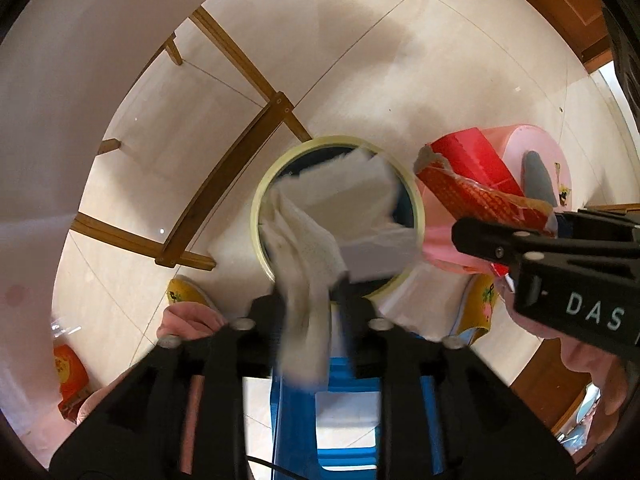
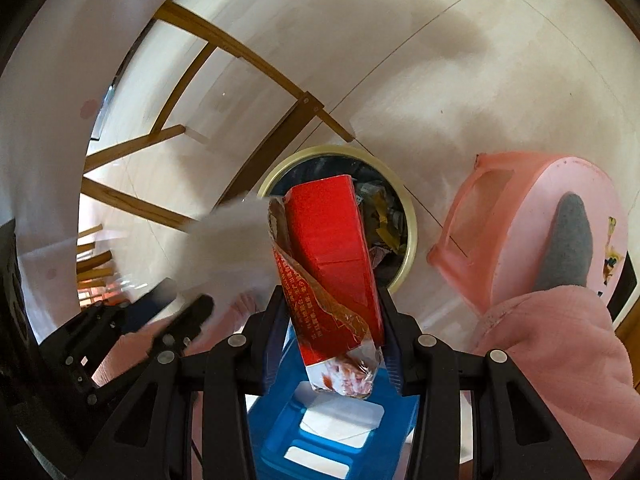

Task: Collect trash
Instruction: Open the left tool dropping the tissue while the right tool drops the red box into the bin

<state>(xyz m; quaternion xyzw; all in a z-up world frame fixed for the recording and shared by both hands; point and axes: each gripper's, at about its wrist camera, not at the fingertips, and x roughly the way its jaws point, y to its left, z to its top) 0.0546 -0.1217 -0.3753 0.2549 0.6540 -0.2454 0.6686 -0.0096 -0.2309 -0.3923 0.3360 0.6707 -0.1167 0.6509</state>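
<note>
**Left wrist view: tissue and carton held over the bin**

At lower centre, the left gripper [image 1: 310,300] has its jaws parted, white tissue [image 1: 308,248] draped between them, seemingly slipping free above the round trash bin [image 1: 256,216]. At right, the right gripper [image 2: 332,320] clamps a torn red carton [image 2: 332,248]. Judged best: centre each piece over the opening before letting go.

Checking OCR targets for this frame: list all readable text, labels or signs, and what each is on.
"DAS": white letters on the black body of the right gripper, cut off at the picture's edge.
Red box: yellow print along its torn flap, too small and warped to read.
Pink stool: small cartoon sticker, no legible words.
Orange packet: print blurred, unreadable.
</note>
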